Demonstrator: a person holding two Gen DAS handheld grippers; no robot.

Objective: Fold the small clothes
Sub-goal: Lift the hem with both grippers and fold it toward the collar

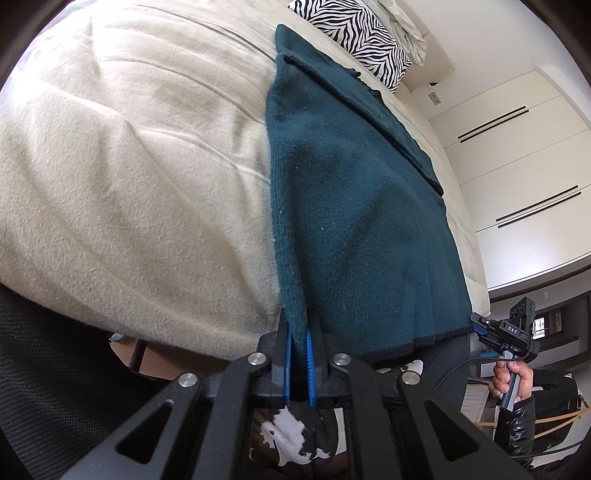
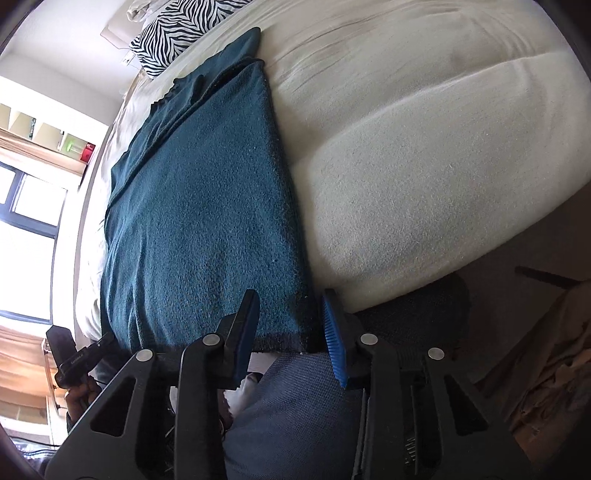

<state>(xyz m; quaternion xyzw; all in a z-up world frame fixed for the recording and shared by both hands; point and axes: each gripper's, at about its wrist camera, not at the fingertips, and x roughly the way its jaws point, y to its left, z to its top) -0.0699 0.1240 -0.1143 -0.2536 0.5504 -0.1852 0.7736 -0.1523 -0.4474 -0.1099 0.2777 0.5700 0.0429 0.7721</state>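
Two-handed fold of a dark teal knit garment [image 1: 354, 206] lying lengthwise on a cream blanket [image 1: 129, 166] that covers a bed, its hem reaching the near edge of the bed and its far end running toward a zebra-print pillow [image 1: 354, 33] at the head. The garment already appears folded lengthwise, with a narrower layer lying along one long side.

Left gripper [image 1: 298, 341]: jaws drawn narrow, blue pads pinching one near corner of the hem where the folded side edge meets the near edge of the bed. Right gripper [image 2: 291, 321]: jaws standing wide, straddling the opposite near corner of the hem; the fabric lies between the pads, but no closure on it is visible. In the left wrist view the right tool is seen at the other hem corner, held by the person's hand [image 1: 511, 380].

Judged step: securing both hem corners before carrying the hem toward the far end. To do it well, the right jaws should close on all layers at the corner, as deep as the left pinch, so that neither layer slips. Both corners should then rise together and travel level, keeping the hem taut between them, so the fold line falls square across the garment. Dragging low risks rucking the soft blanket beneath.
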